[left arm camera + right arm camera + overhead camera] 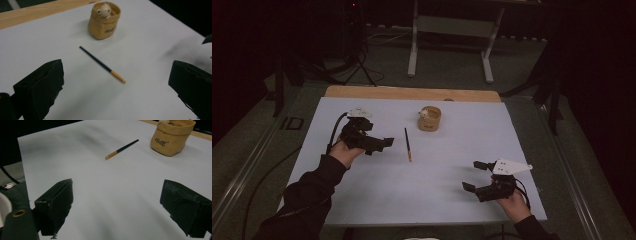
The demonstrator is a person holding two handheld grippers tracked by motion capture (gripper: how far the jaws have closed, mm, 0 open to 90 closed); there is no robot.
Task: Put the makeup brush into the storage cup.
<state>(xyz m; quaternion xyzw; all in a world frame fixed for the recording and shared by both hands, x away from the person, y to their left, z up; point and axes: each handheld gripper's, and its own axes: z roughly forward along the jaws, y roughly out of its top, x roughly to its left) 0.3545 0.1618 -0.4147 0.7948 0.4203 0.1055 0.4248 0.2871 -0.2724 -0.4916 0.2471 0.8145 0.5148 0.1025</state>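
My left tongs [384,143] are spread wide, with nothing between the jaws; in the left gripper view they [116,82] frame bare desk, and neither jaw touches anything. They hover just left of the brush [407,144], near it but apart from it. My right tongs [475,176] are also wide apart and empty, held well away from the brush, toward my side of the desk and to its right; in the right gripper view they [116,202] stand over the plain white sheet [100,195].

The brush lies flat on the white sheet [437,180] that covers the desk [412,93], a thin dark stick with a tan end. In the left gripper view the brush [102,64] points with its dark tip toward the pouch [103,21] and its tan end toward me. The right gripper view has the brush [122,149] beside the pouch [172,138].

The pouch [429,119] is a small tan fabric cup with a rolled rim, standing upright just beyond the brush and a little to its right, not touching it. A small pale animal figure [103,10] peeks out of its top. Dark script is printed on the pouch's side [161,142], but it is too small and blurred for me to read.
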